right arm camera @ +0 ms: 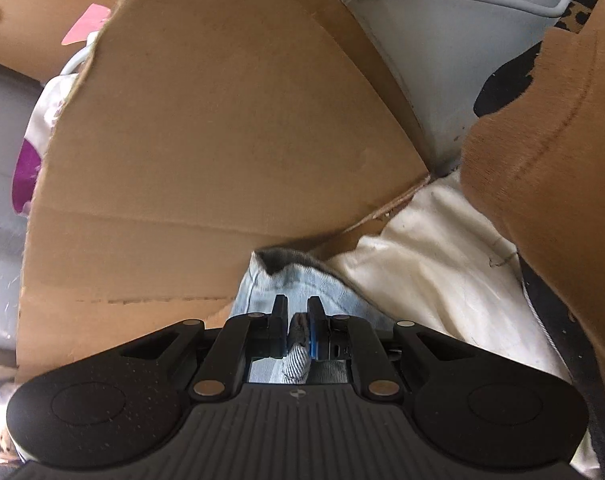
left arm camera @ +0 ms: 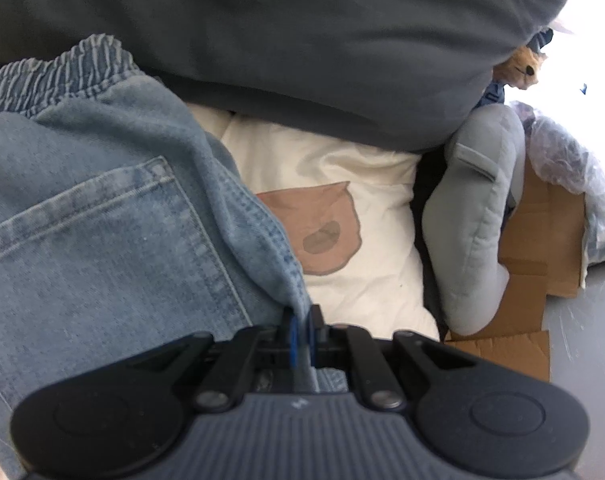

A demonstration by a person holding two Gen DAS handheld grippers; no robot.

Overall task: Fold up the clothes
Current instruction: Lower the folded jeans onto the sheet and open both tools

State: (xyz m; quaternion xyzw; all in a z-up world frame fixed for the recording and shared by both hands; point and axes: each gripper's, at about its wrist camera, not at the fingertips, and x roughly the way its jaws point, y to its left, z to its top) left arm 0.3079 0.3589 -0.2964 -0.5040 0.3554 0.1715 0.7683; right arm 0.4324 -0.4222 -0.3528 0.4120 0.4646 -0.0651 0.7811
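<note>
Light blue jeans (left arm camera: 102, 216) with an elastic waistband and a back pocket fill the left of the left wrist view. My left gripper (left arm camera: 302, 320) is shut on the jeans' side edge, the denim pinched between its blue pads. In the right wrist view another part of the jeans (right arm camera: 290, 280), pale and folded over, lies right ahead of my right gripper (right arm camera: 297, 312). That gripper is shut on a bunched fold of the denim. The rest of the garment is hidden below both grippers.
A white cloth with a brown bear print (left arm camera: 342, 200) lies under the jeans, a large grey cushion (left arm camera: 302, 40) behind. A grey plush toy (left arm camera: 478, 216), cardboard (left arm camera: 530, 240) and a plastic bag (left arm camera: 574, 160) sit right. A cardboard flap (right arm camera: 222, 140) stands close ahead, brown fabric (right arm camera: 550, 160) right.
</note>
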